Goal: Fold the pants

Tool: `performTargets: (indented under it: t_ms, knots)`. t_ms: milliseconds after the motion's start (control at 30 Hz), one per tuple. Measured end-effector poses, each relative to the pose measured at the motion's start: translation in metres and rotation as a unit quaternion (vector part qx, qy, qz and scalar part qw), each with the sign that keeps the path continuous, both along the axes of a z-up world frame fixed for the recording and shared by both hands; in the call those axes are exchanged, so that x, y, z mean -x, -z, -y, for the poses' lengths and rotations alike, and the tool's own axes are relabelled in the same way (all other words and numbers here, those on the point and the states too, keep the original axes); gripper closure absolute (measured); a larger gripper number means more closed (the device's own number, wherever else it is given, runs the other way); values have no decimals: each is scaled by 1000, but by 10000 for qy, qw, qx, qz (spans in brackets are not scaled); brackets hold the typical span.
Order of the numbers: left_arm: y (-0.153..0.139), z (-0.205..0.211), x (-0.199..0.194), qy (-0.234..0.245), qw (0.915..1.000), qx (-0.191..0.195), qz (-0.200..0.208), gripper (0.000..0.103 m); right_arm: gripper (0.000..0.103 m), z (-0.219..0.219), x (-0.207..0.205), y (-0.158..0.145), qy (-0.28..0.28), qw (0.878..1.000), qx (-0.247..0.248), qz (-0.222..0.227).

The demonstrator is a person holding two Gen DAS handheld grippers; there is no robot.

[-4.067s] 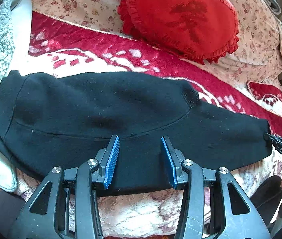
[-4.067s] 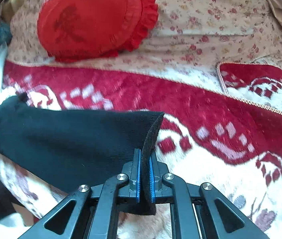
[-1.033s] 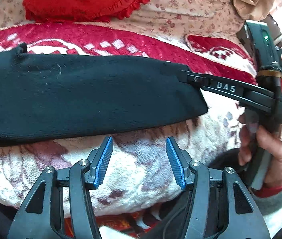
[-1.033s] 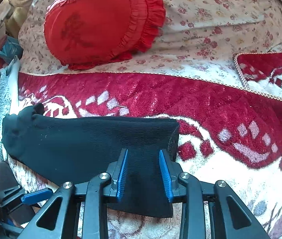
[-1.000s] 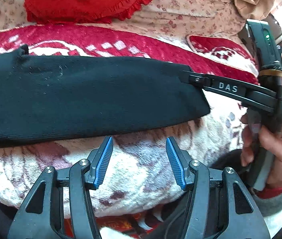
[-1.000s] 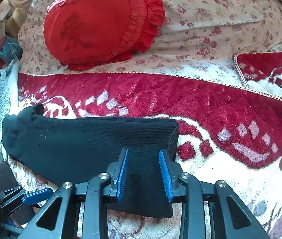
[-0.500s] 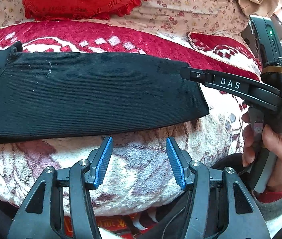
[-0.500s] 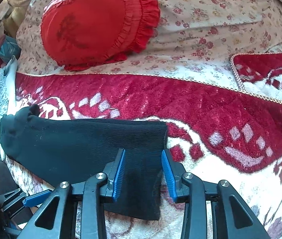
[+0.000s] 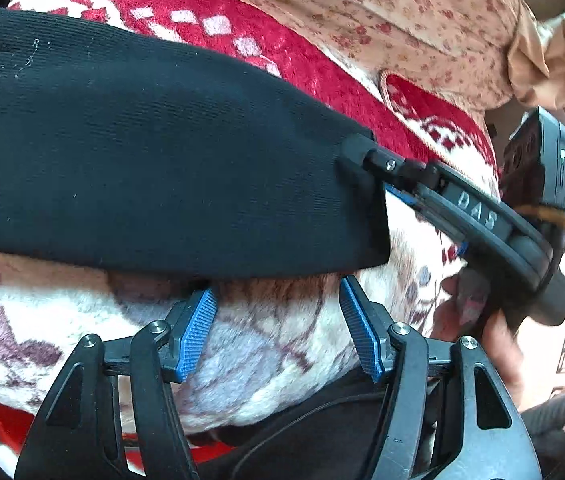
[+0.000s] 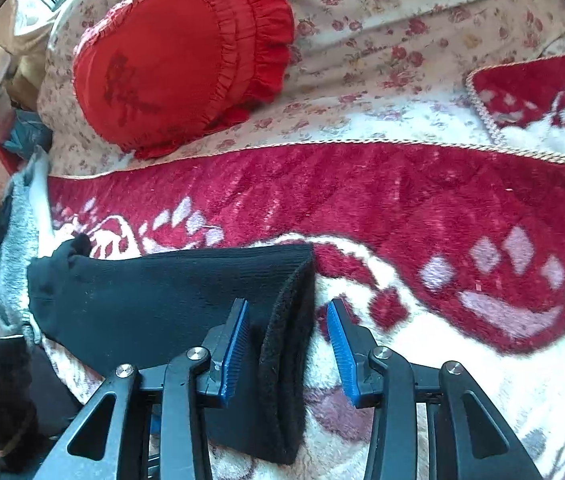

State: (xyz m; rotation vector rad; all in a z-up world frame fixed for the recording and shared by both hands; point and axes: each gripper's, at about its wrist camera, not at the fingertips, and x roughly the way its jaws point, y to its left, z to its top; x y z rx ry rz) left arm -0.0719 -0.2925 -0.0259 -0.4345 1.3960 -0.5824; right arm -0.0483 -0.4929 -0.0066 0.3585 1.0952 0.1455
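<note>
**Q:** Left wrist view, quick?

**A:** My left tool is spread, and its jaws have just been opening. There's nothing between them but fuzzy blanket. The pants lie flat across that blanket as a long black strip. Their near edge is just beyond my blue pads. My right tool comes in from the right at the strip's end, with my hand on its grip.

**Q:** Right wrist view?

**A:** The right tool's jaws have also just been opening. The hem end of the pants sits between them. The left pad is against the fabric and the right pad is clear of it, so it isn't pinching. The rest of the pants runs off to the left over the blanket. A red cushion leans on the flowered cover behind.

**Q:** Risks?

**A:** The left tool sits low, I'd say. If I close it here it pinches blanket pile and not the pants edge. The blanket would then drag and the strip would skew. On the right, the hem is thick and layered. A shallow bite could catch only the top layer, so the layers would shear and the fold would go crooked.

**Q:** Counts?

**A:** One pair of pants, two tools, one cushion and one hand in view. I can see one blanket on the seat, plus a second red patterned piece at the far right.
</note>
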Motion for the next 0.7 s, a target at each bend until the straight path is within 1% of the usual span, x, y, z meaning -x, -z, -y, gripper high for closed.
performTargets:
  t_ms: [100,167,200,233,267,300,333,400,433,567,600,667,700]
  knots:
    - [-2,0,-11,-246,9995,182,-53,41,64,0,-7,9,-92,9995,-287,-63]
    - [5,-1,-15,-395,9987,248,-209,41,64,-2,-12,15,-144,9992,-369,-91]
    - [8,-2,-15,-425,9985,277,-210,42,64,-2,-12,16,-117,9990,-424,-55]
    - [8,-1,-15,-408,9987,254,-157,47,64,-1,-12,16,-71,9987,-508,-19]
    - [6,0,-15,-363,9992,150,-100,54,73,-2,-12,15,-73,9985,-541,22]
    - [5,0,-15,-304,9995,-2,-31,68,80,-4,-12,14,-109,9985,-544,37]
    - [6,-2,-16,-275,9996,-49,-17,75,87,-6,-10,12,-171,9981,-581,82]
    - [7,-11,-17,-266,9995,77,-122,81,87,-11,-6,3,-180,9982,-537,219]
    - [5,-14,-16,-246,9996,115,-117,82,88,-14,-5,-1,-167,9978,-573,288]
    - [-23,-29,-9,-97,9994,224,237,83,88,-29,6,-37,-279,9942,-792,670]
    - [-34,-37,-8,-55,9989,246,384,83,88,-33,8,-45,-315,9935,-806,734]
    - [-47,-52,-9,-66,9982,270,534,83,88,-54,9,-70,-489,9914,-802,914]
    - [-55,-65,-10,-97,9975,314,625,83,88,-60,10,-76,-550,9905,-811,962]
